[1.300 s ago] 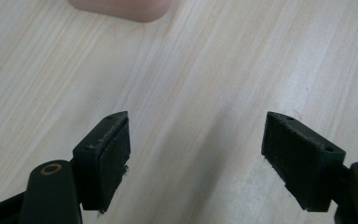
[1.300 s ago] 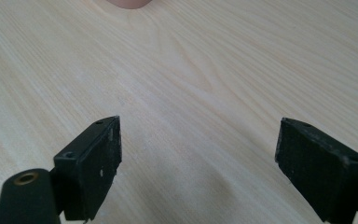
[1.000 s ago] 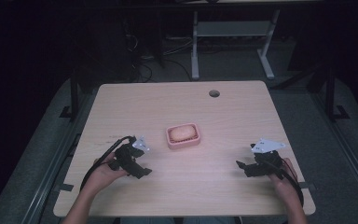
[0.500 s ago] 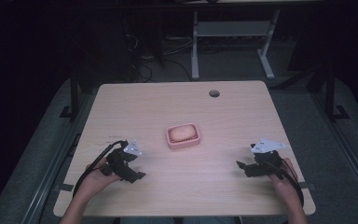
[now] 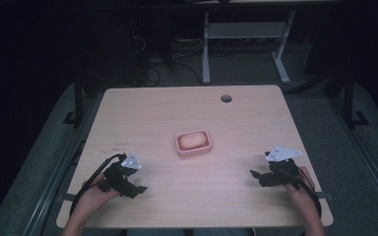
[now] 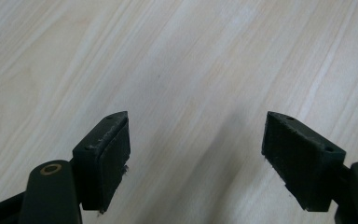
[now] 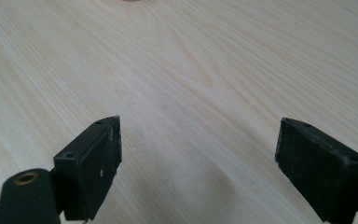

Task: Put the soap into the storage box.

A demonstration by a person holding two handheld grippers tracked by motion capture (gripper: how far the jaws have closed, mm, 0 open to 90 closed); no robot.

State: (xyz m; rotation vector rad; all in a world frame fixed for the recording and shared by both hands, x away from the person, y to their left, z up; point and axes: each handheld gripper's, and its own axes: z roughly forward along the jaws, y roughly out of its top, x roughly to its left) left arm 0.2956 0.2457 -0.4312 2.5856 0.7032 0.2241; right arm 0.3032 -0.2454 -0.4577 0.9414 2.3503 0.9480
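Soap dish (image 5: 193,142) mid-table | between, beyond both claws | untouched

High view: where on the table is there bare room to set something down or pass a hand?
Nearly all of the wooden table is bare. Free patches: the far strip between the pink soap dish and the cable hole; both flanks of the dish; the near middle between the left gripper and right gripper. Only the two near corners, with the hands, are occupied.

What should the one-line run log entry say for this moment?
left gripper: open, empty, low over table | right gripper: open, empty | pink dish: mid-table, holds tan bar, untouched
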